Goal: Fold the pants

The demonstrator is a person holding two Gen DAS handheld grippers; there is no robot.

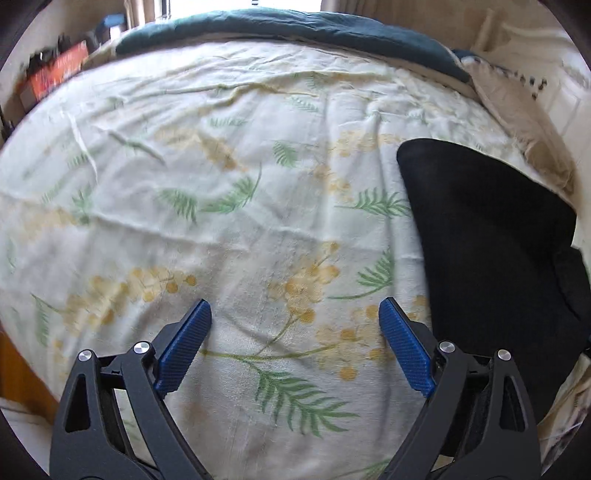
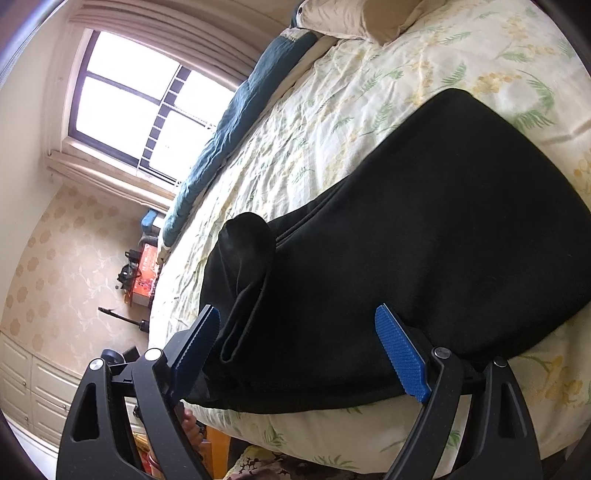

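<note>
Black pants (image 2: 424, 229) lie folded into a thick pad on the floral bedsheet (image 1: 229, 177), with one loose end curled up at their left. In the left wrist view the pants (image 1: 491, 236) lie at the right edge, right of my left gripper (image 1: 295, 312). That gripper is open over bare sheet with nothing between its blue pads. My right gripper (image 2: 297, 317) is open just above the near edge of the pants. Its pads straddle the cloth without pressing on it.
A teal blanket (image 1: 295, 27) lies rolled along the bed's far side under a window (image 2: 140, 99). A beige pillow (image 2: 354, 18) sits at the head of the bed. An orange box (image 2: 146, 280) stands beside the bed. White drawers (image 2: 33, 391) line the wall.
</note>
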